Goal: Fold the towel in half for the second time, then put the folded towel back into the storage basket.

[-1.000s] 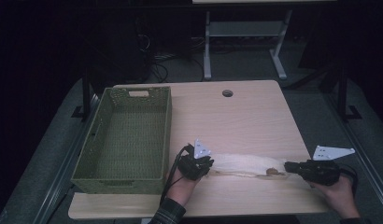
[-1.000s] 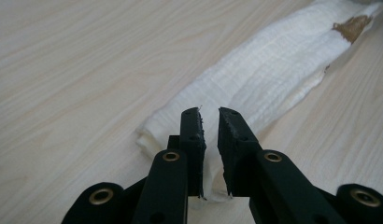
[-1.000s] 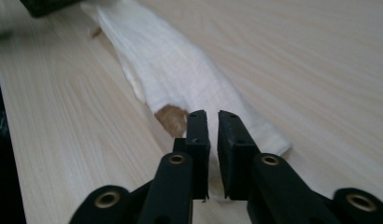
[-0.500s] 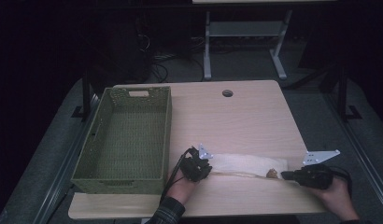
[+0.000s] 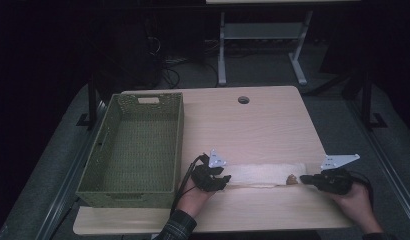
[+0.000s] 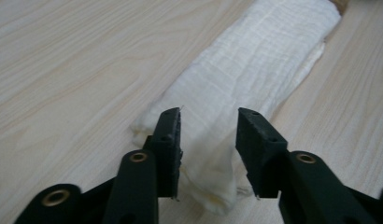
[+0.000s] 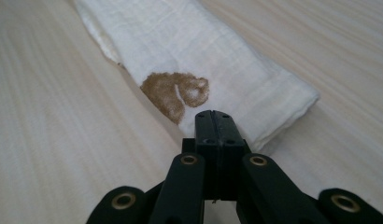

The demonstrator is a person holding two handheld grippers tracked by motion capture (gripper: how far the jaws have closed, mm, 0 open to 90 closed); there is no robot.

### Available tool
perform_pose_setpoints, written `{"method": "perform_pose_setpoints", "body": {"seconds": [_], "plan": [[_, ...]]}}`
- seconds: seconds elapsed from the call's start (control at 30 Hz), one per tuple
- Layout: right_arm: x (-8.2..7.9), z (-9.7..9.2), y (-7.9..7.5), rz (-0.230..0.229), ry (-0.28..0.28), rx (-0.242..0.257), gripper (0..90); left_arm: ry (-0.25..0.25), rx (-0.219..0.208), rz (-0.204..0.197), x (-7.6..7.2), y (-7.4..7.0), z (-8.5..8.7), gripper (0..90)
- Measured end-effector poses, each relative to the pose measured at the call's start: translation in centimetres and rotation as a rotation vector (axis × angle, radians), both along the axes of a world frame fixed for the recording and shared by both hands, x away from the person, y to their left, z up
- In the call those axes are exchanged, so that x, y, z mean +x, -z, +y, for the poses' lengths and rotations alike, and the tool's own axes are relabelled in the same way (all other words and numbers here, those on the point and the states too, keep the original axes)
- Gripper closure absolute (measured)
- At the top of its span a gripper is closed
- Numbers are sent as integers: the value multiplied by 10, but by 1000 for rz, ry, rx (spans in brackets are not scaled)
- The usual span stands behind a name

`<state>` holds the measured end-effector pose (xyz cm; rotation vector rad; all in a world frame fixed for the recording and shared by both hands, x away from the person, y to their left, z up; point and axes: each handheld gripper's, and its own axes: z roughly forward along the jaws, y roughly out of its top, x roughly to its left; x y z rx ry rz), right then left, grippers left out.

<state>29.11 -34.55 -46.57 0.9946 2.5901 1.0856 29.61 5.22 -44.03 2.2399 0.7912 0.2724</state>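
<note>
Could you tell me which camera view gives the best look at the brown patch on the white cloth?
The right gripper view: the brown patch sits large and sharp on the white cloth, just beyond the shut fingers. In the high view it is a small brown speck at the cloth's right end. The left gripper view catches a brown sliver at the cloth's far end.

The left gripper (image 5: 219, 176) lay low near the basket (image 5: 133, 145), its jaws just opening and standing apart. The right gripper (image 5: 304, 178), far from the basket, lay level with jaws pressed together.
</note>
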Motion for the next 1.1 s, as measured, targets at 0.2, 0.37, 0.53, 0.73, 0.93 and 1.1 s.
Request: {"method": "perform_pose_setpoints", "body": {"seconds": [0.2,0.37,0.53,0.73,0.93,1.1], "plan": [[12,1,1,-8,17,1,899,17,-10,-18,4,-2,-1,531],[22,1,1,-20,23,0,899,22,-11,-26,4,-2,-1,510],[36,3,1,-28,36,-7,899,24,-8,-25,6,-1,-1,491],[50,8,1,-39,44,-21,899,20,-15,-27,9,0,0,487],[67,15,1,-42,62,-31,899,32,-9,-27,9,2,-2,483],[84,22,1,-47,69,-34,899,33,-13,-23,10,3,-2,483]]}}
